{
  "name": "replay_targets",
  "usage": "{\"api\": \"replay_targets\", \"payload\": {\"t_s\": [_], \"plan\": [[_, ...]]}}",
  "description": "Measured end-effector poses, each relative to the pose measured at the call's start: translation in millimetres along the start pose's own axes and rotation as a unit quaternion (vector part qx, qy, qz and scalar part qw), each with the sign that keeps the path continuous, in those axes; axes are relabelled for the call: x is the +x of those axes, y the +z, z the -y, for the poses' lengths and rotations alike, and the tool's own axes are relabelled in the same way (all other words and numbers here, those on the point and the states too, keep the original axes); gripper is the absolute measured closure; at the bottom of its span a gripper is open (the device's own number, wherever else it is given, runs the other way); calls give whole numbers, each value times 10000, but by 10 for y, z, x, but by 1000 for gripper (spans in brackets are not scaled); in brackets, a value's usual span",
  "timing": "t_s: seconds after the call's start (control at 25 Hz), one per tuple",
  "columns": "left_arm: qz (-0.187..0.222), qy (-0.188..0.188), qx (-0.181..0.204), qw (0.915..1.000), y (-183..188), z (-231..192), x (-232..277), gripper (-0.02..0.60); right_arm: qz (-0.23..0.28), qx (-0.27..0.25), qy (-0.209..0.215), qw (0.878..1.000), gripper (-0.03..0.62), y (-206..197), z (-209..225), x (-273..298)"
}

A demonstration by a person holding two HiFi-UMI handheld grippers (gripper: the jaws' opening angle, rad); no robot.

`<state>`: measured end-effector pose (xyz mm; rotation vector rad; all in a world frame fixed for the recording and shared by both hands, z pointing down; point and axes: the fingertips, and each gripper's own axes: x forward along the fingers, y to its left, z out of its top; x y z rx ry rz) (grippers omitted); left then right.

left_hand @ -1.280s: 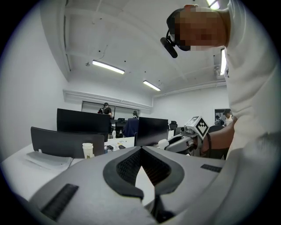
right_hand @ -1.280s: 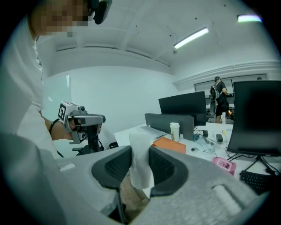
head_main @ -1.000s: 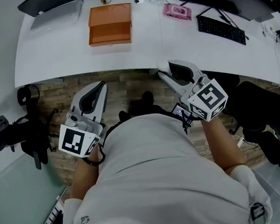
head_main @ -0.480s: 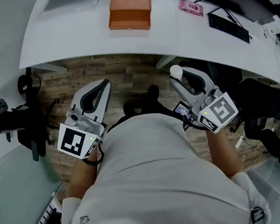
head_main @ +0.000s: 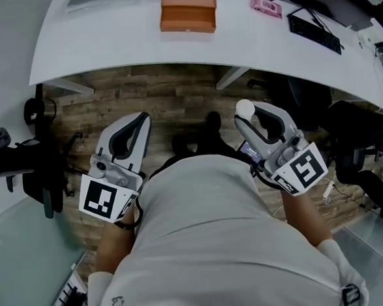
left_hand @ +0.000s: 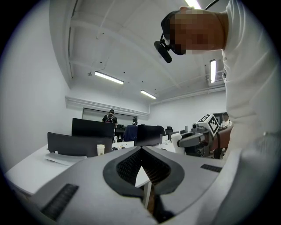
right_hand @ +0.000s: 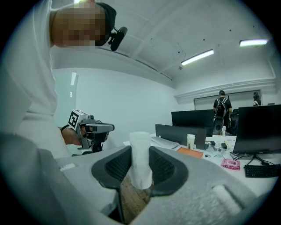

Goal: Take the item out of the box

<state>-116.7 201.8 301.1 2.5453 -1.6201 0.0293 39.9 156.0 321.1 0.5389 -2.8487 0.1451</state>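
Observation:
My right gripper [head_main: 246, 114] is shut on a white cylindrical item [head_main: 244, 107], which stands upright between the jaws [right_hand: 140, 159]. It hangs over the wooden floor, in front of the person's body and apart from the desk. The orange box [head_main: 189, 10] lies on the white desk [head_main: 105, 44] at the far edge of the head view, and shows small in the right gripper view [right_hand: 190, 152]. My left gripper [head_main: 141, 118] is level beside the right one, its jaws together with nothing in them [left_hand: 141, 152].
A black keyboard [head_main: 311, 33] and a pink object [head_main: 265, 6] lie on the desk right of the box. A desk leg [head_main: 233, 78] stands ahead. Dark chairs or gear stand at the left [head_main: 41, 167] and right [head_main: 358, 150]. Monitors and people show far off.
Both grippers have drawn back from the desk toward the person's body. The desk and the orange box have slid away toward the top of the head view. The white item stays in the right jaws.

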Motion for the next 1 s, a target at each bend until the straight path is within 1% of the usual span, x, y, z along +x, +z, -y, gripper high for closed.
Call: {"api": "replay_targets", "payload": {"t_s": [0.24, 0.6, 1.0], "plan": [[48, -43, -28, 10000, 8, -2, -143, 583, 61, -59, 11, 10000, 470, 60, -208, -3], [55, -128, -97, 9999, -15, -6, -205, 583, 84, -64, 3, 9999, 470, 100, -316, 30], [110, -116, -99, 9998, 1, -54, -319, 583, 153, -82, 1, 9998, 470, 169, -425, 81]]}}
